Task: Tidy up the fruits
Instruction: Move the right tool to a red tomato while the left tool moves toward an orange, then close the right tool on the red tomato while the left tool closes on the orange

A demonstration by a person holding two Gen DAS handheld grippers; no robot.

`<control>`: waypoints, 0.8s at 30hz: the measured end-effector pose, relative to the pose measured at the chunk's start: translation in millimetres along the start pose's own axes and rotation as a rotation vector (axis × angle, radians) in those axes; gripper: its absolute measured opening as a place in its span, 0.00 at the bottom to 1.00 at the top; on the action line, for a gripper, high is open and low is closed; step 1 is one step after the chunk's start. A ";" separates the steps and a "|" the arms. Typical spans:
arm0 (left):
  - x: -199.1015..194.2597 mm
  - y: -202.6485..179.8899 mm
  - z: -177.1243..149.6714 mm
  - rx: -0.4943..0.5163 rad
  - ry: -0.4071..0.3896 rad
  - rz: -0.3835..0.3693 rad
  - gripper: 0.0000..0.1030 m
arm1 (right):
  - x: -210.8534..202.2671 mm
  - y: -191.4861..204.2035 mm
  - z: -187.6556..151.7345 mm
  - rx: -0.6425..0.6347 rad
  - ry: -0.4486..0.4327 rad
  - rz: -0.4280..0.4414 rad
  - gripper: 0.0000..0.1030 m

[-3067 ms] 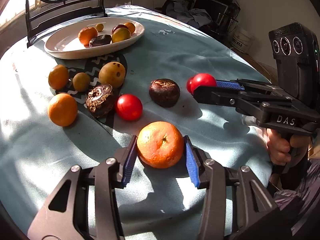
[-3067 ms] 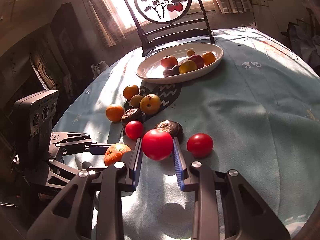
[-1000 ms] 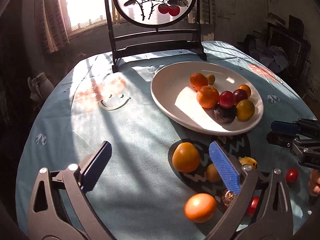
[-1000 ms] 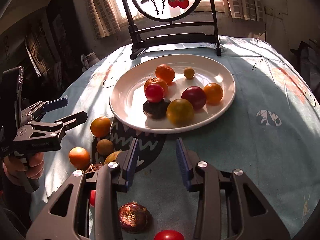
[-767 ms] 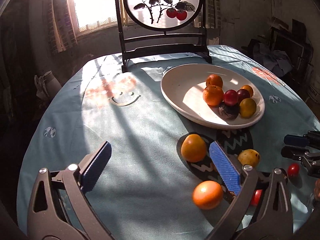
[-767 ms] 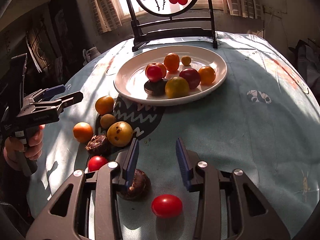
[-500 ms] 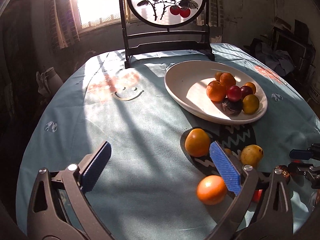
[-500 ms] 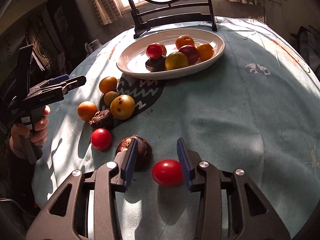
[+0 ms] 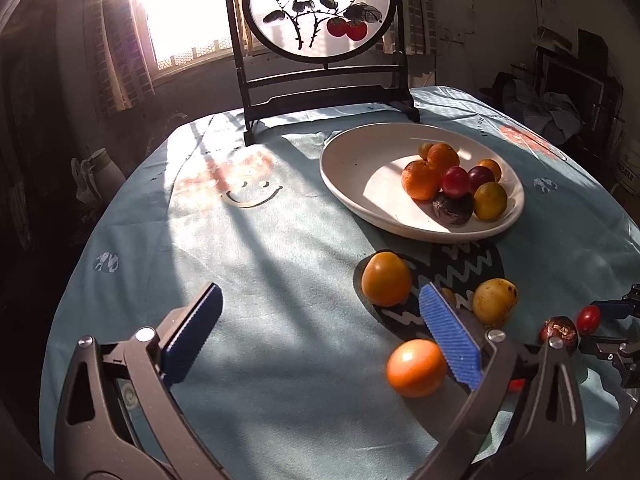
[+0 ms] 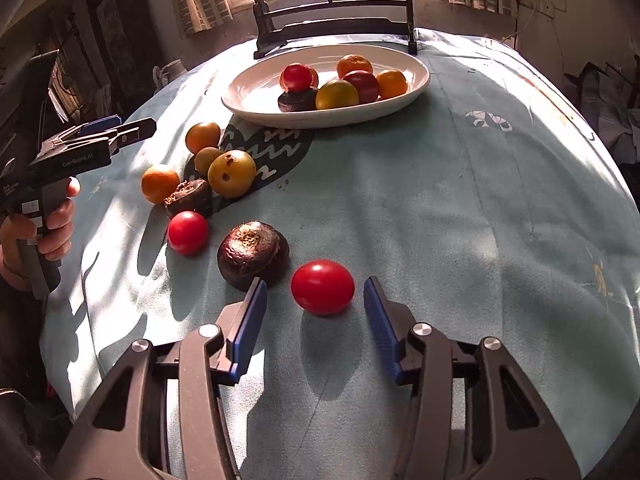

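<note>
I centre the closing right gripper [image 10: 316, 322] on the red tomato [image 10: 322, 287], pads not yet touching; left gripper [image 9: 320, 336] idles wide apart, empty.

Round table under pale blue cloth [image 10: 460, 208]. On it: white plate [image 10: 256, 96] of fruit, dark framed screen [image 9: 320, 92], loose fruit by a dark zigzag patch [image 10: 272, 148], red tomato [image 10: 322, 287].

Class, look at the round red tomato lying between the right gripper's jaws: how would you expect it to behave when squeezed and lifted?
The round red tomato will probably roll if nudged off-centre: it is nearly spherical and rests free on the blue tablecloth. Its glossy skin may slip on the closing jaws of the right gripper. It looks soft, so squeeze gently.
</note>
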State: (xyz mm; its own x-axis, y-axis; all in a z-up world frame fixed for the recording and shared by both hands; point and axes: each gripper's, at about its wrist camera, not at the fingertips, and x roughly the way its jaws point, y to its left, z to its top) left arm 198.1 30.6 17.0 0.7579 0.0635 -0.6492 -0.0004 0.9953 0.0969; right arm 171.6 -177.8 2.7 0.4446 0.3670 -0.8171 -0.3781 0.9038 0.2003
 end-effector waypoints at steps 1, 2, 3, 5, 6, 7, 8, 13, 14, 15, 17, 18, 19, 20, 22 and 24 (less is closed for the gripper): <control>0.2 -0.3 0.2 -0.002 0.001 0.001 0.98 | 1.6 0.8 0.5 -0.004 0.005 -0.005 0.44; 0.3 0.1 0.1 -0.004 0.003 0.001 0.98 | 1.9 1.3 0.9 -0.006 0.006 -0.012 0.44; 0.3 0.6 -0.3 -0.007 0.005 0.001 0.98 | 2.2 1.9 1.4 -0.007 0.005 -0.016 0.44; 0.8 2.0 -1.4 -0.012 0.009 -0.002 0.98 | 3.5 2.2 3.5 -0.007 0.005 -0.024 0.43; 1.2 2.5 -1.6 -0.013 0.011 -0.002 0.98 | 4.6 2.4 4.3 -0.007 0.007 -0.030 0.41; 1.1 3.0 -1.8 -0.012 0.012 -0.001 0.98 | 5.4 2.7 4.9 -0.009 0.008 -0.035 0.40; 1.2 3.5 -2.2 -0.011 0.013 0.001 0.98 | 5.8 2.9 5.3 -0.011 0.009 -0.037 0.36; 0.2 5.9 -3.7 -0.011 0.019 -0.010 0.98 | -0.8 -8.4 7.2 0.054 -0.040 0.028 0.29; -0.5 6.7 -4.6 -0.010 0.024 -0.031 0.98 | -4.5 -15.5 7.4 0.096 -0.069 0.076 0.29; -1.3 7.9 -6.0 -0.008 0.032 -0.068 0.98 | -6.1 -22.7 7.8 0.136 -0.086 0.109 0.29; -3.5 8.6 -10.9 -0.005 0.046 -0.148 0.98 | -4.0 -34.1 7.0 0.196 -0.084 0.148 0.29; -4.1 8.2 -14.4 -0.002 0.053 -0.187 0.97 | -3.0 -37.4 7.0 0.215 -0.079 0.160 0.29; -4.2 7.4 -18.3 0.001 0.061 -0.217 0.96 | -2.3 -38.8 7.3 0.226 -0.076 0.163 0.29; -3.3 6.0 -22.4 0.005 0.072 -0.233 0.95 | -1.3 -39.0 7.8 0.228 -0.071 0.165 0.29; 0.1 2.7 -29.0 0.016 0.094 -0.242 0.86 | -0.5 -36.1 8.7 0.221 -0.067 0.169 0.29; 3.4 -0.1 -32.3 0.023 0.115 -0.264 0.79 | -0.5 -34.7 8.5 0.217 -0.067 0.171 0.30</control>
State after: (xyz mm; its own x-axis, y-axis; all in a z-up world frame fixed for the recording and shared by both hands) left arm 179.6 33.1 -9.6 0.6510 -0.1887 -0.7353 0.2030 0.9766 -0.0709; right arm 191.4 -207.5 0.8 0.4450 0.5252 -0.7254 -0.2729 0.8510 0.4487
